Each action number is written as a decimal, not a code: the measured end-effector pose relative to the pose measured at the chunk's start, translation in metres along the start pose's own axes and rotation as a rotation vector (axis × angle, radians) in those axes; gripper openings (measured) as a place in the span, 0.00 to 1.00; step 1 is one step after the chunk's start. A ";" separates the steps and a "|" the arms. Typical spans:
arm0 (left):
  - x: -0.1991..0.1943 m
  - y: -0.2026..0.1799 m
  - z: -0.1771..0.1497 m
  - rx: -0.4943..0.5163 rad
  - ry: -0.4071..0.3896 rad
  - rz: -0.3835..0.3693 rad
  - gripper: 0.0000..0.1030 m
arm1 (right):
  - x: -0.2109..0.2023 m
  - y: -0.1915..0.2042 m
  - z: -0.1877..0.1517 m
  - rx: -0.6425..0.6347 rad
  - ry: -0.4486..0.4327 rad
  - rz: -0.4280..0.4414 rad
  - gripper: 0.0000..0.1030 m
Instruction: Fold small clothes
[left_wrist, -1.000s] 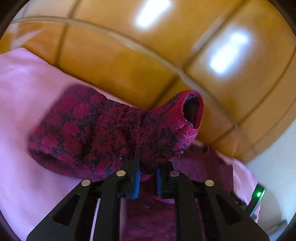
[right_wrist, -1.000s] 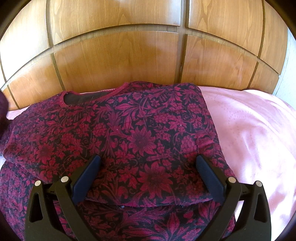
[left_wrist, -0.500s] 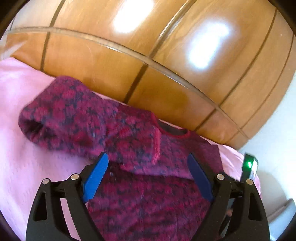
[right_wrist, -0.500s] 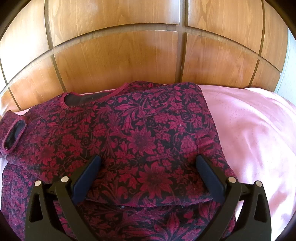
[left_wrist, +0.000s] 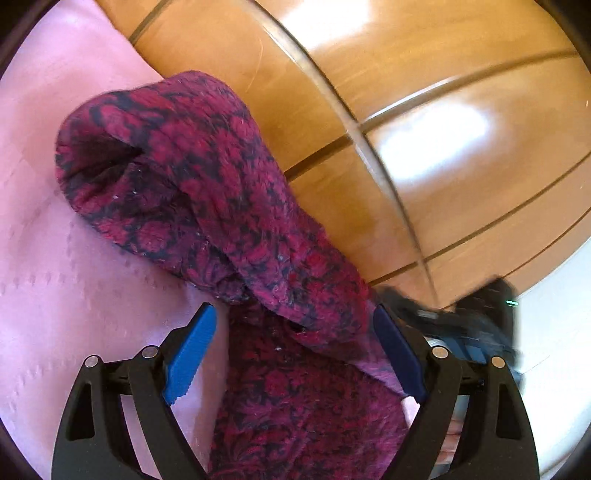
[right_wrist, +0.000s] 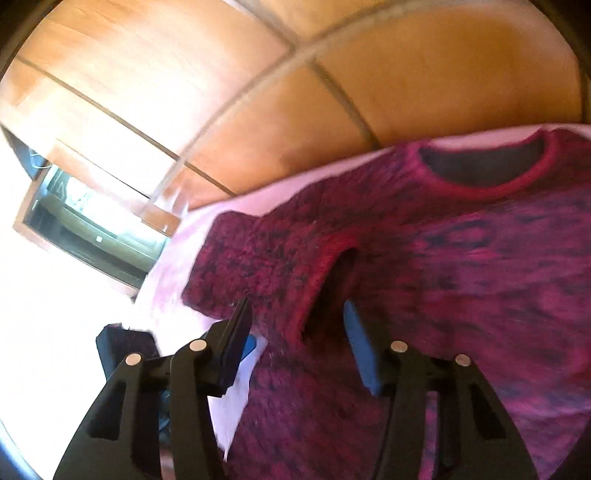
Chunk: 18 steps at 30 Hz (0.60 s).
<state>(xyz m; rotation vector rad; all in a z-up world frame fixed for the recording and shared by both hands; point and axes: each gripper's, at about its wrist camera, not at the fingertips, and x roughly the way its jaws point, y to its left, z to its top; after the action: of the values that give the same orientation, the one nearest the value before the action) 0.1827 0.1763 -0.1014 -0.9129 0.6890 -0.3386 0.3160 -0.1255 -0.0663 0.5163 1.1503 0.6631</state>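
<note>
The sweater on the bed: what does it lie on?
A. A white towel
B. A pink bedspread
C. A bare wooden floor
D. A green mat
B. The dark red flowered sweater lies on a pink bedspread, which shows around its sleeve in the left wrist view and past its shoulder in the right wrist view.

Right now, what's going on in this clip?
A person with a handheld gripper in each hand is folding a dark red floral sweater on a pink bedspread against a wooden headboard. One sleeve lies folded in across the body. The left gripper is open above the fabric, gripping nothing. The right gripper is closing, with the sleeve's cuff between its jaws; the pads do not yet visibly pinch it.
</note>
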 end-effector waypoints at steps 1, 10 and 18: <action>-0.005 0.001 0.001 -0.024 -0.003 -0.044 0.83 | 0.013 0.000 0.002 0.017 0.019 -0.011 0.36; -0.007 0.013 0.000 -0.276 -0.059 -0.202 0.83 | -0.007 0.025 0.012 -0.096 -0.073 -0.160 0.05; 0.017 -0.007 -0.007 -0.265 -0.059 -0.152 0.89 | -0.092 0.003 0.017 -0.143 -0.259 -0.326 0.05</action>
<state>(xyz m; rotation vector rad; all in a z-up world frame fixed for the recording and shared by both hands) 0.1907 0.1586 -0.1054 -1.2273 0.6203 -0.3587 0.3073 -0.1890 0.0011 0.2740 0.9077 0.3793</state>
